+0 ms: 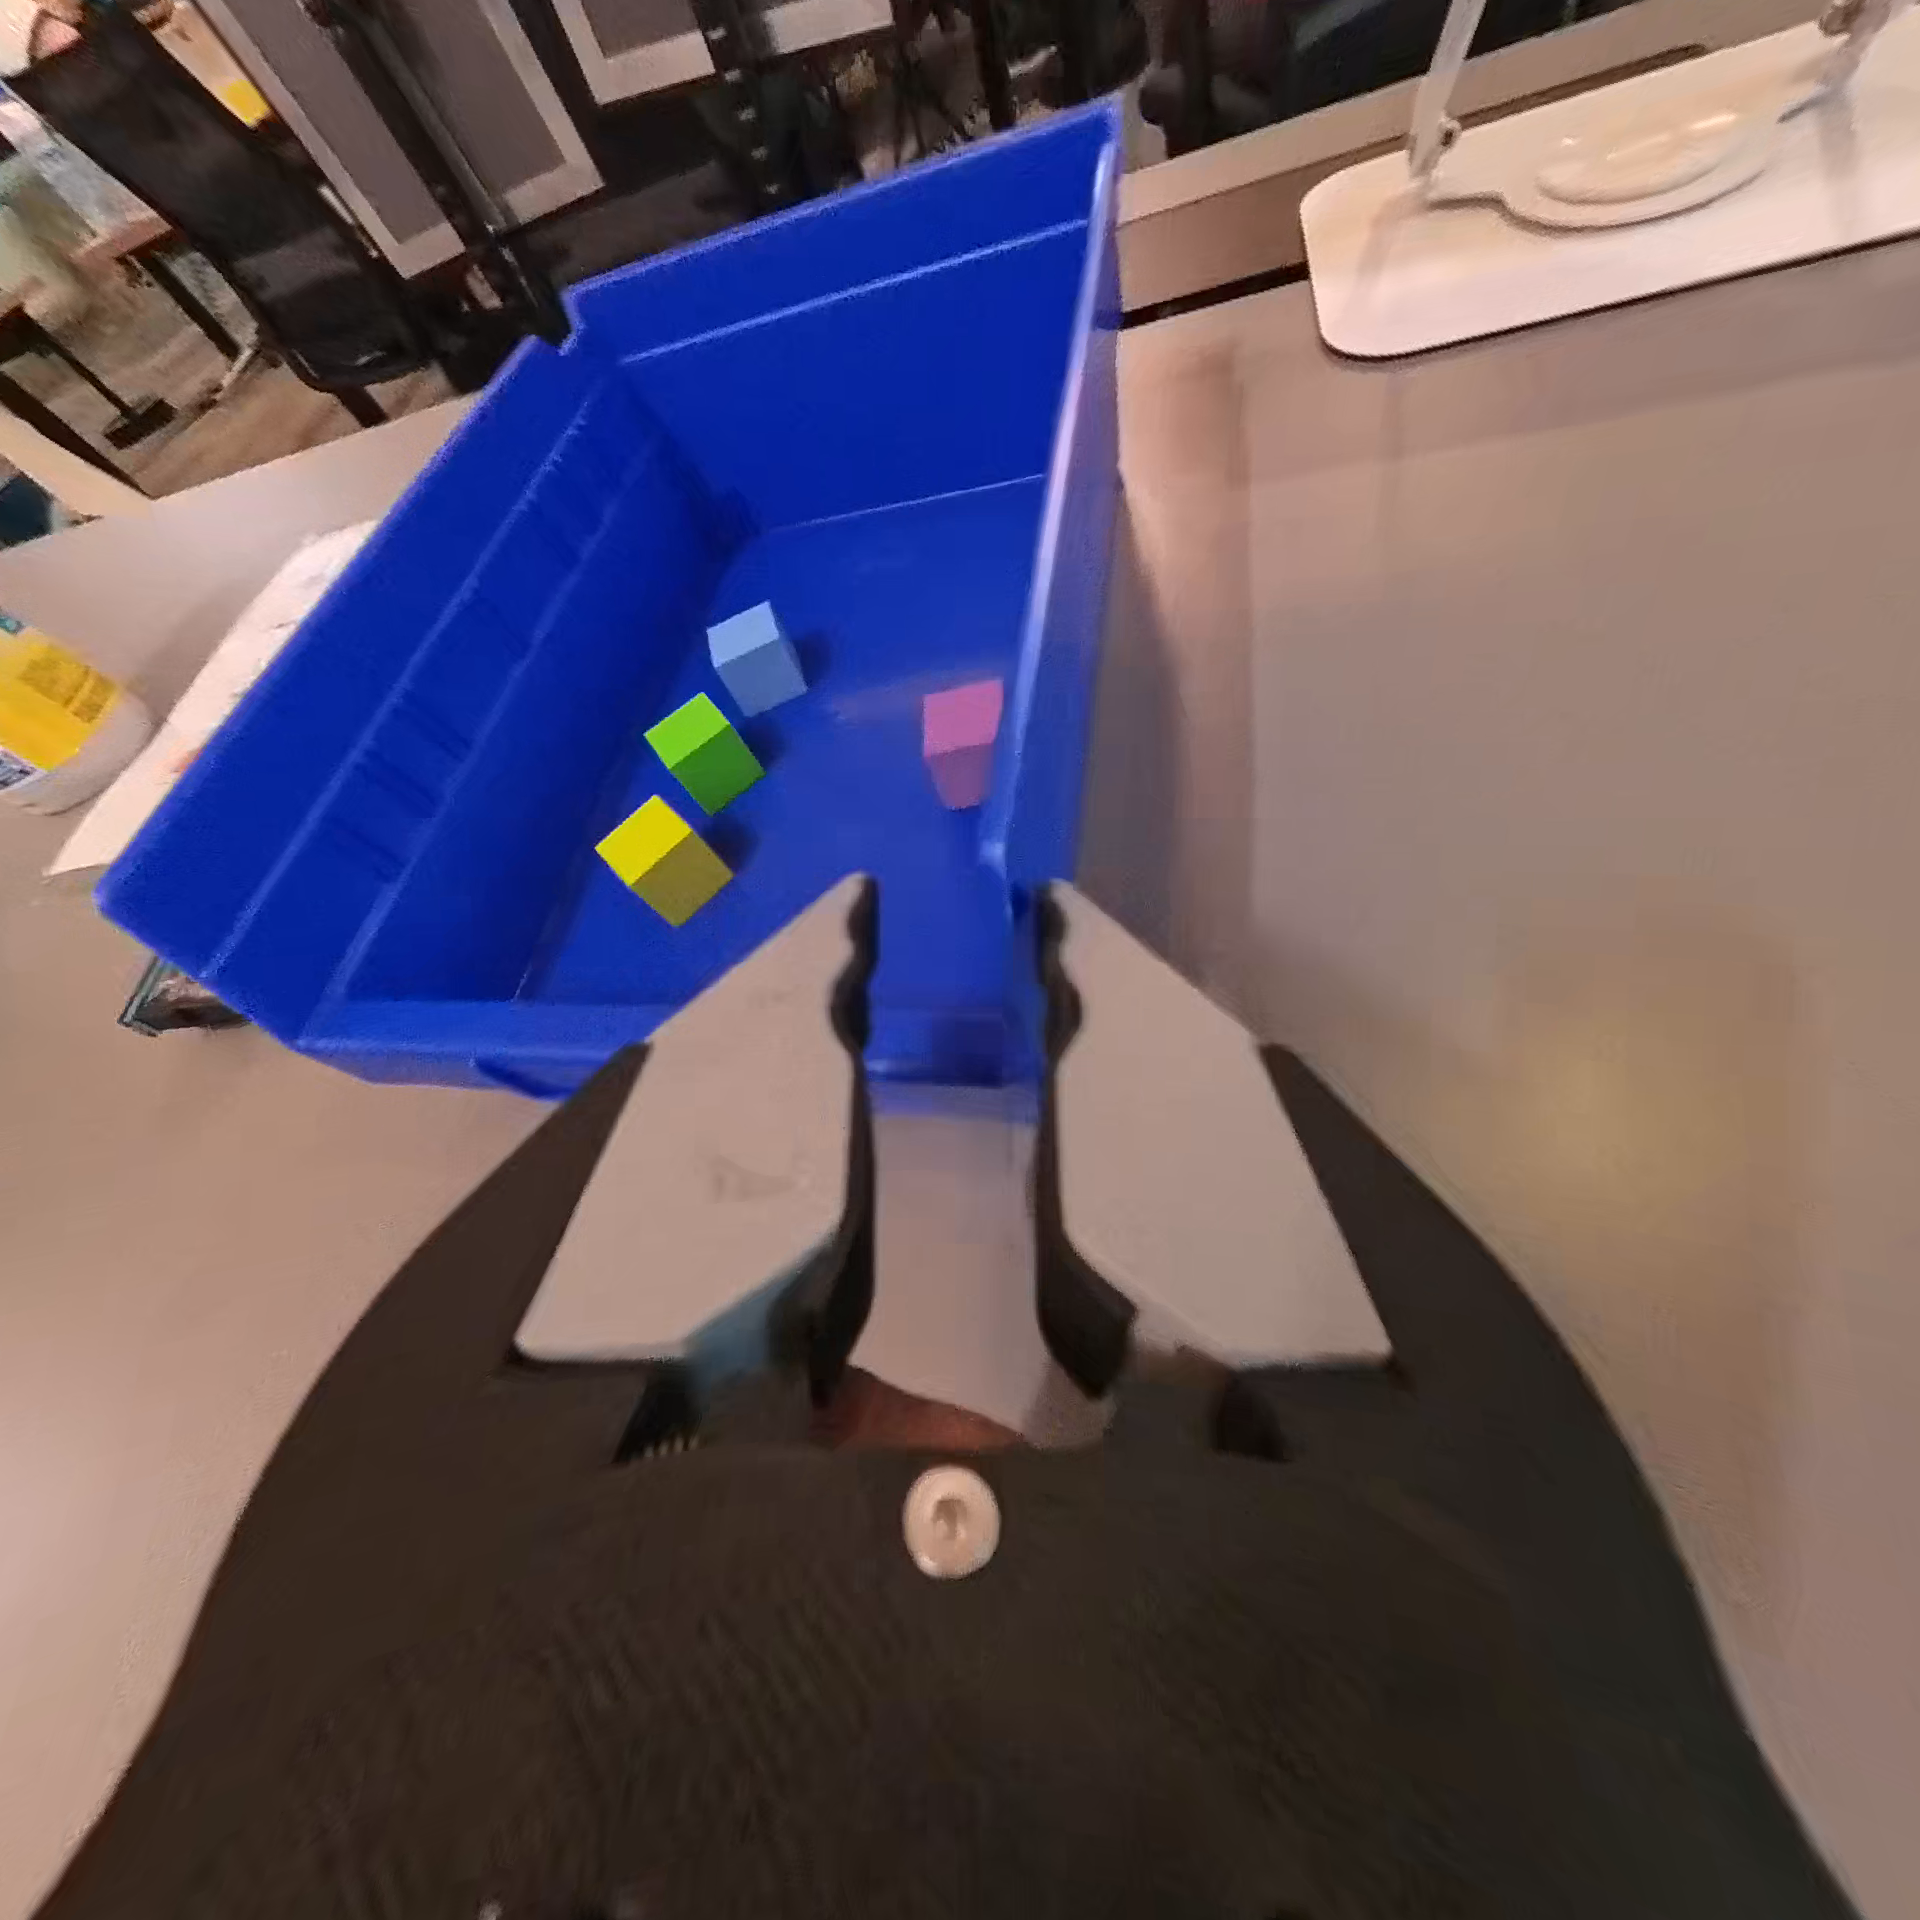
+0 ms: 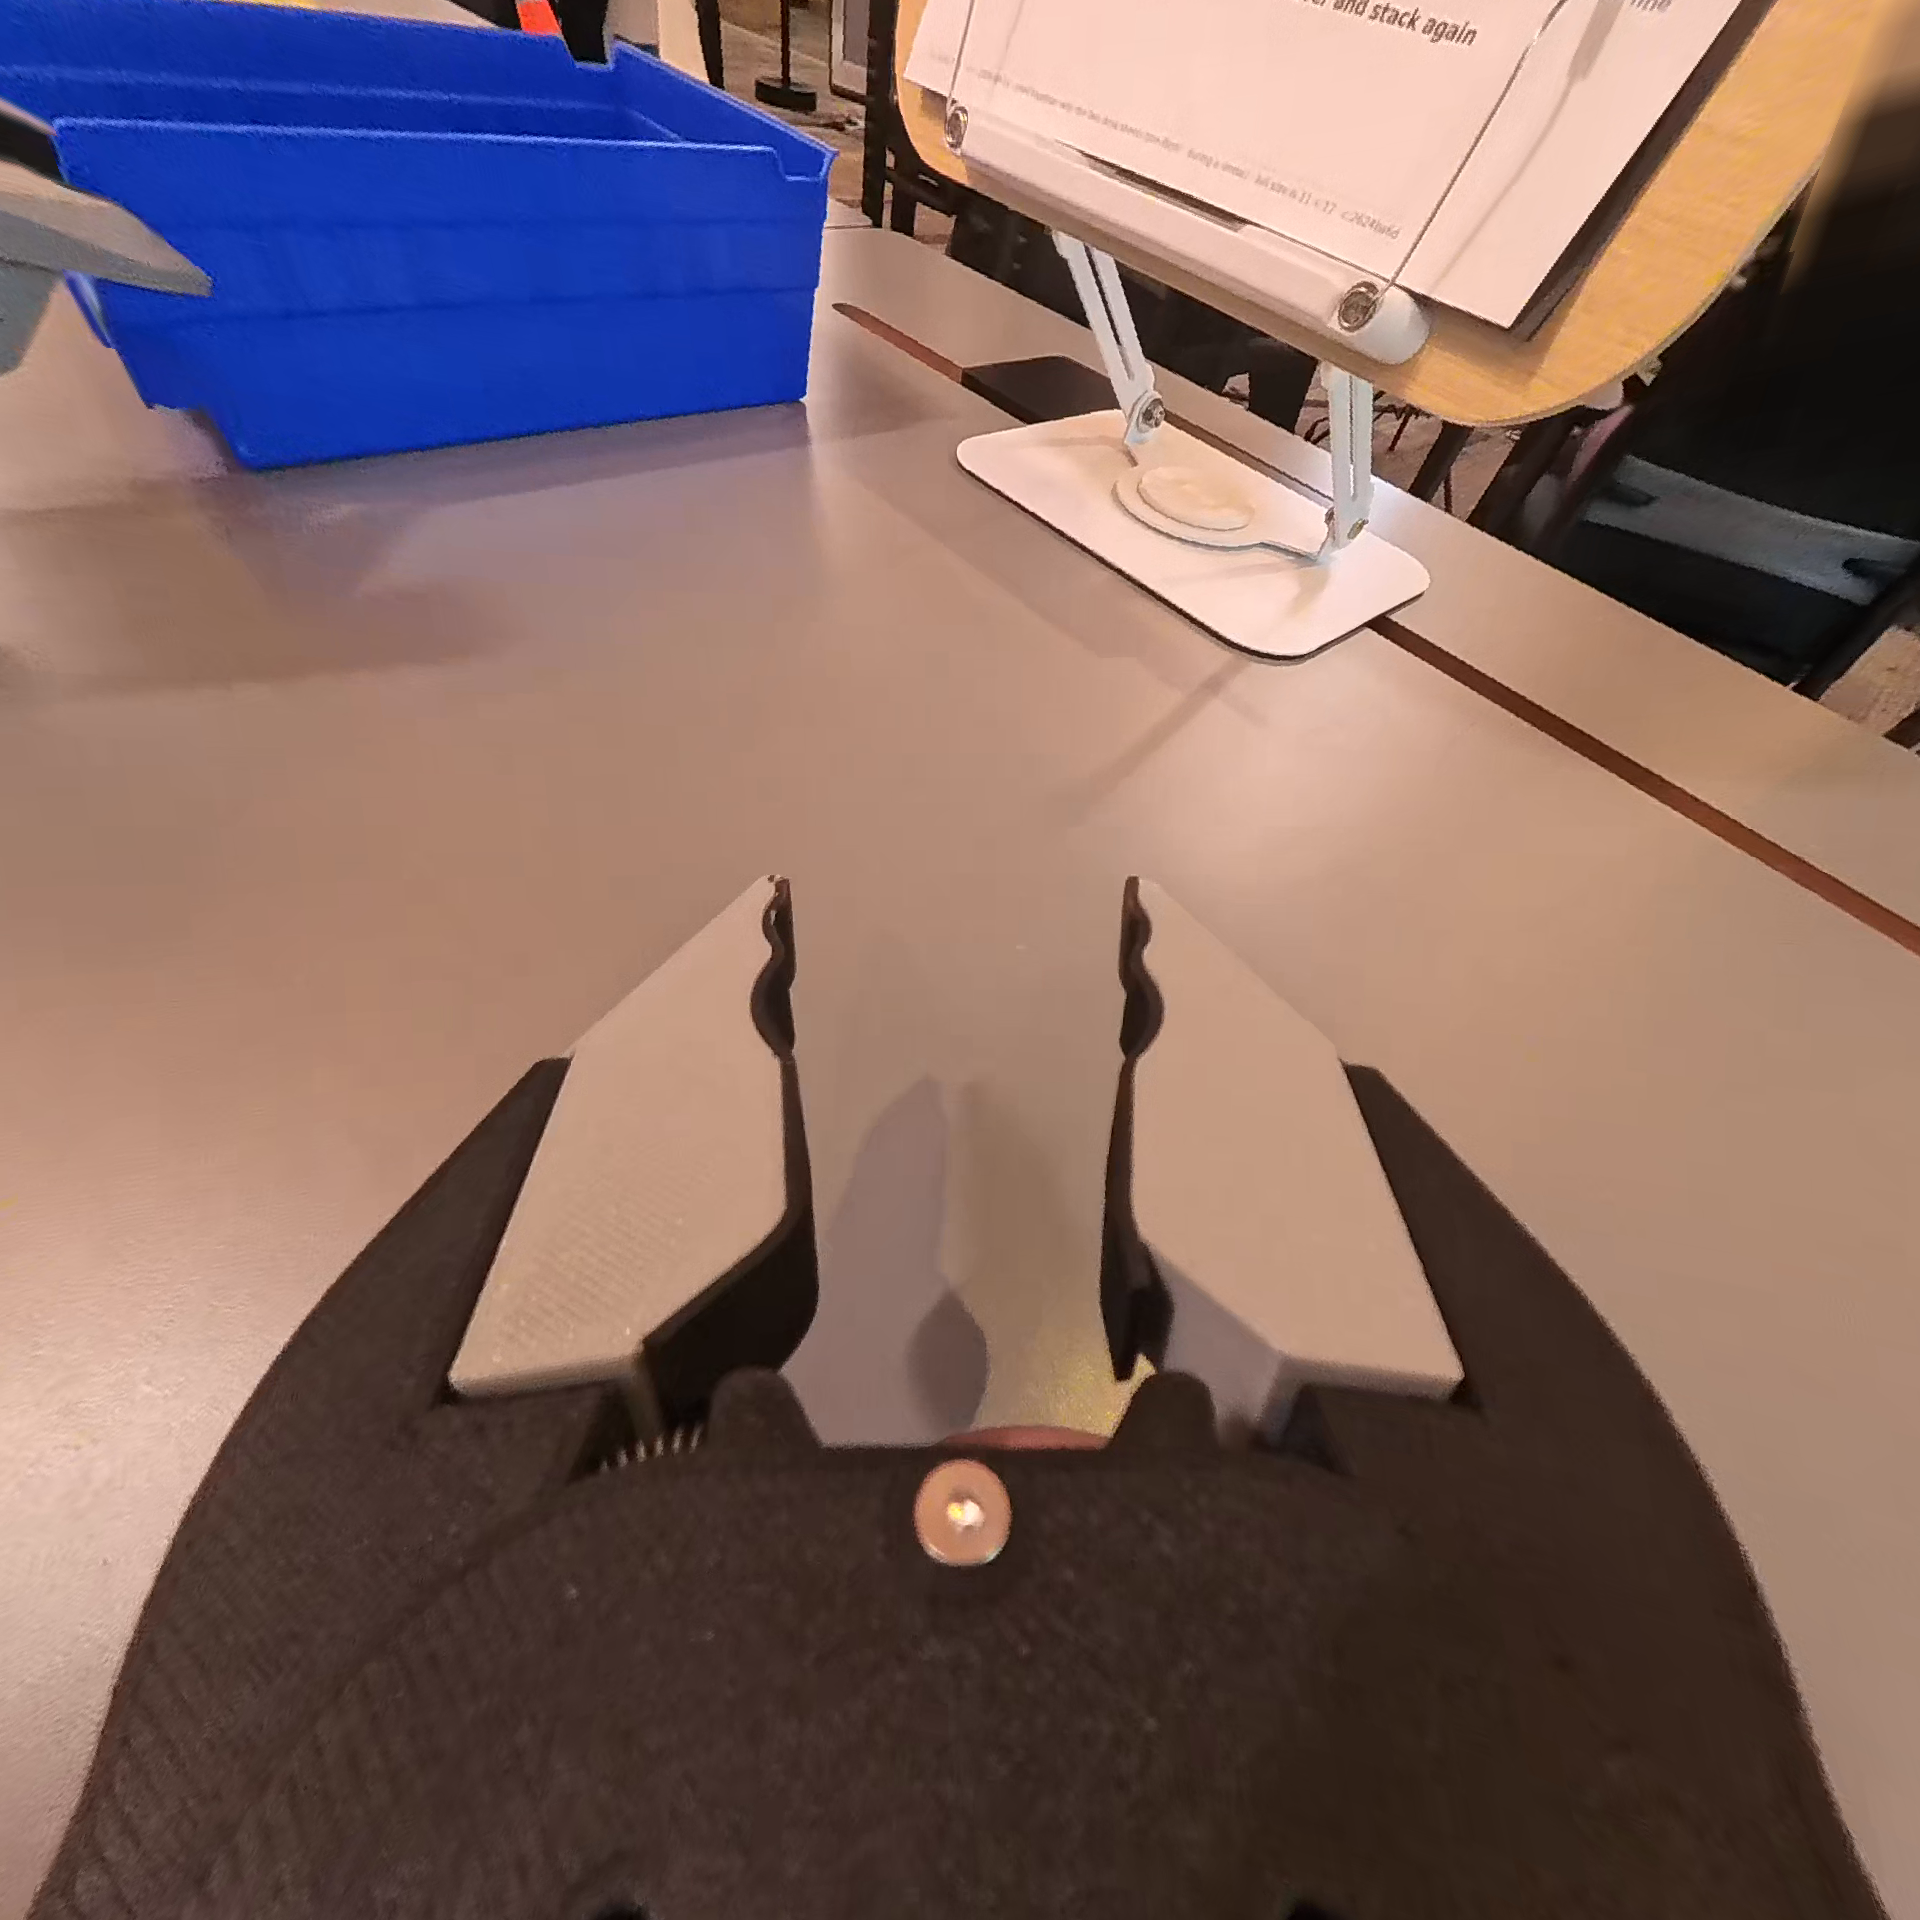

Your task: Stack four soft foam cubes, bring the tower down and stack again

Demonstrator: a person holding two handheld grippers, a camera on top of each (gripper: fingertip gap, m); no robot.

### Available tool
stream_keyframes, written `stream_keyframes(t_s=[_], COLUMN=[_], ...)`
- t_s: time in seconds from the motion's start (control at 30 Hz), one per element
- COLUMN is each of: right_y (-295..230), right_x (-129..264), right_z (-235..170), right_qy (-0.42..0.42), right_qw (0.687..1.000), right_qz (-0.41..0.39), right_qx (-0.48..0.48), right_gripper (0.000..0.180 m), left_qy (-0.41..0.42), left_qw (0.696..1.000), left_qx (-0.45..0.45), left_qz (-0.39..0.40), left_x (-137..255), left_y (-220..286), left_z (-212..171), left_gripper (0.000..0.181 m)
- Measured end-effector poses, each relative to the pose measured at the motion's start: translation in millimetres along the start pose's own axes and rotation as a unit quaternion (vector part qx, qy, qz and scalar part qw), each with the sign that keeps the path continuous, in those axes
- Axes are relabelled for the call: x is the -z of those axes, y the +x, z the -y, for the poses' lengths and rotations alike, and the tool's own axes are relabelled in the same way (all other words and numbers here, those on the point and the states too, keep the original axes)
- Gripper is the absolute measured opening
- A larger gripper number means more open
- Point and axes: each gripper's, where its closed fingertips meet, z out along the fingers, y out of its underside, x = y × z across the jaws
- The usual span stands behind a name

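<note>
1. Nearest, the left gripper (image 1: 951, 899) hung agape and empty above the blue bin (image 1: 416, 748).
2. Yellow cube (image 1: 665, 858), green cube (image 1: 704, 752) and light-blue cube (image 1: 756, 657) lined diagonally on its floor; the pink cube (image 1: 962, 740) sat apart by the right wall.
3. Right gripper (image 2: 956, 896) gaped empty over the table (image 2: 623, 727).

Blue bin (image 1: 436, 727) on grey table (image 2: 520, 779), white document stand (image 2: 1195, 520), perhaps a yellow-labelled bottle (image 1: 52, 717)

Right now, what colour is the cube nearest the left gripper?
Yellow cube; the left wrist view shows it best, inside the blue bin.
</note>
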Motion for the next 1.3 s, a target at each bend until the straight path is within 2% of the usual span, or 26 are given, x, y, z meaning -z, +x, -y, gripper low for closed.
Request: stream_keyframes(t_s=[0.03, 0.07, 0.2, 0.6, 0.63, 0.67, 0.7, 0.73, 0.83, 0.93, 1.0, 1.13, 1.23, 1.3], right_y=[1, 2, 3, -1, 0, 2, 4, 7, 16, 26, 33, 42, 46, 44], right_x=[0, 1, 1, -5, -5, -5, -4, -4, -1, 1, 2, -1, -1, -1], right_z=[0, 0, 0, -8, -8, -8, -7, -7, -5, -4, -3, -5, 0, 1], right_qy=[0.001, 0.002, 0.001, -0.014, -0.014, -0.012, -0.009, -0.007, 0.002, 0.012, 0.021, 0.03, 0.048, 0.052], right_qw=[1.0, 1.0, 1.0, 1.0, 1.0, 1.0, 1.0, 1.0, 1.0, 0.999, 0.999, 0.998, 0.997, 0.997], right_qz=[-0.001, -0.002, 0.0, 0.004, 0.002, 0.001, -0.001, -0.003, -0.011, -0.021, -0.029, -0.023, -0.017, -0.012], right_qx=[0.0, -0.001, -0.008, 0.0, -0.002, -0.005, -0.009, -0.013, -0.024, -0.033, -0.036, -0.053, -0.062, -0.058], right_gripper=[0.061, 0.06, 0.06, 0.06, 0.06, 0.06, 0.06, 0.06, 0.061, 0.06, 0.059, 0.06, 0.06, 0.061], left_qy=[-0.003, -0.006, -0.018, 0.005, 0.008, 0.018, 0.032, 0.045, 0.081, 0.112, 0.106, 0.024, -0.051, -0.073], left_qw=[1.0, 1.0, 0.998, 0.996, 0.995, 0.994, 0.992, 0.99, 0.987, 0.988, 0.989, 0.982, 0.956, 0.936], left_qx=[-0.007, -0.008, 0.013, 0.024, 0.026, 0.032, 0.04, 0.049, 0.054, 0.052, 0.053, 0.008, -0.084, -0.141], left_qz=[-0.01, -0.014, -0.055, -0.083, -0.093, -0.105, -0.115, -0.122, -0.128, -0.095, -0.089, -0.186, -0.276, -0.315], left_x=[-4, -6, -2, 36, 40, 47, 54, 62, 85, 96, 88, 47, 12, -10], left_y=[5, 8, 27, 51, 52, 51, 48, 43, 16, -27, -50, -37, -7, 3], left_z=[0, 1, 5, -5, -5, -2, 3, 10, 31, 49, 51, 36, 20, 17], left_gripper=[0.012, 0.006, 0.002, 0.002, 0.002, 0.011, 0.03, 0.04, 0.044, 0.044, 0.043, 0.043, 0.053, 0.055])
